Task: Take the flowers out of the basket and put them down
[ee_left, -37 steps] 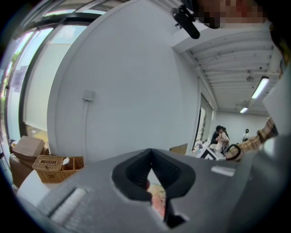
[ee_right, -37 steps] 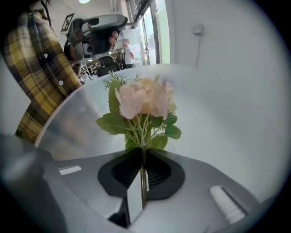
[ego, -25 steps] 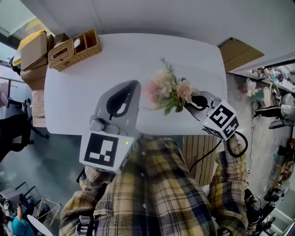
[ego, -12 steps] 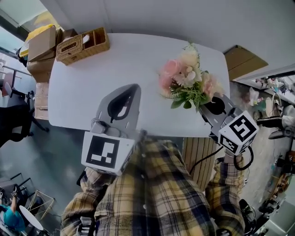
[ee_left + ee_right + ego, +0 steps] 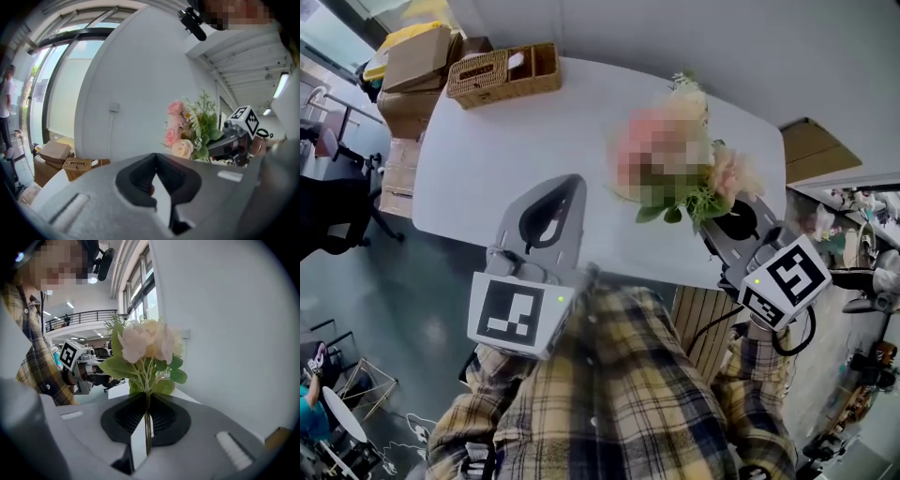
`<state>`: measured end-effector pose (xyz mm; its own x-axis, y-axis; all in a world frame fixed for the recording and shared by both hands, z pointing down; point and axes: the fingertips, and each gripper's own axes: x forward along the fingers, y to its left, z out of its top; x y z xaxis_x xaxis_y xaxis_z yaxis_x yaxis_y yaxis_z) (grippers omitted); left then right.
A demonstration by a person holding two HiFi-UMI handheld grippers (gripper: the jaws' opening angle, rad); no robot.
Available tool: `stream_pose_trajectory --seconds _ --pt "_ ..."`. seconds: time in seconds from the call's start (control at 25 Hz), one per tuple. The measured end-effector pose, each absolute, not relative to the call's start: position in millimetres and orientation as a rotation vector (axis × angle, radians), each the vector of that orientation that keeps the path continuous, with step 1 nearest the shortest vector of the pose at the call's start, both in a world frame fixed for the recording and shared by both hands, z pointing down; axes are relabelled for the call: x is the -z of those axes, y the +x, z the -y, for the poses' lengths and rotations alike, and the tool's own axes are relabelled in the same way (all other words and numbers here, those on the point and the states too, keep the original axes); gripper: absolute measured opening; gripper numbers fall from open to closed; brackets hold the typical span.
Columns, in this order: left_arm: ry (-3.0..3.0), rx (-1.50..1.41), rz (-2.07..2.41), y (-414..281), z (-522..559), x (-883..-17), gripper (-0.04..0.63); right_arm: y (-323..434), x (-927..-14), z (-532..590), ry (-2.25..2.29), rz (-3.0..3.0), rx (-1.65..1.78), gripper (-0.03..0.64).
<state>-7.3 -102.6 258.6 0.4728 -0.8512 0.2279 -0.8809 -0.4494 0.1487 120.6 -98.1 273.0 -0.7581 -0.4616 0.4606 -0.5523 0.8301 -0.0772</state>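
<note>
Here, white table (image 5: 516,131), grey wall (image 5: 694,37); flowers (image 5: 145,345) tight in right gripper (image 5: 146,397) jaws; left gripper (image 5: 156,157) jaws together, empty.

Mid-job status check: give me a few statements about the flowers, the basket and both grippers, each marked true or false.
1. The right gripper is shut on the stems of the flowers. True.
2. The flowers lie in the basket. False: they are held up over the table, apart from the basket.
3. The left gripper holds the basket. False: nothing is between its jaws, and the basket stands at the table's far corner.
4. Cardboard boxes sit just beyond the basket's end of the table. True.
</note>
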Motion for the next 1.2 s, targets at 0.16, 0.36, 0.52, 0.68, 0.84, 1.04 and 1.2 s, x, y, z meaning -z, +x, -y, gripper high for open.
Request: stream_pose_trajectory --seconds 0.16,0.36,0.52,0.68,0.84,1.04,1.2 --pt "2.471 -0.178 1.496 -42 101 -259 0.002 83 -274 97 0.743 2.589 -0.302 0.026" --pt "2.490 -0.193 1.478 -90 104 -259 0.002 30 -272 97 0.749 2.593 -0.296 0.028" --pt "2.514 -0.202 1.450 -122 107 -258 0.002 -8 -274 100 0.770 2.603 -0.313 0.028" --pt "2.523 -0.222 1.422 -155 117 -264 0.002 -46 -288 112 0.803 2.601 -0.353 0.028" --pt "2.511 -0.241 1.425 -187 121 -273 0.002 -77 -303 121 0.840 2.581 -0.380 0.028" --pt "2.484 -0.237 1.454 -217 122 -282 0.002 -112 -324 126 0.843 2.560 -0.437 0.026" --pt "2.446 -0.235 1.501 -240 116 -289 0.002 -140 -344 122 0.799 2.546 -0.487 0.026"
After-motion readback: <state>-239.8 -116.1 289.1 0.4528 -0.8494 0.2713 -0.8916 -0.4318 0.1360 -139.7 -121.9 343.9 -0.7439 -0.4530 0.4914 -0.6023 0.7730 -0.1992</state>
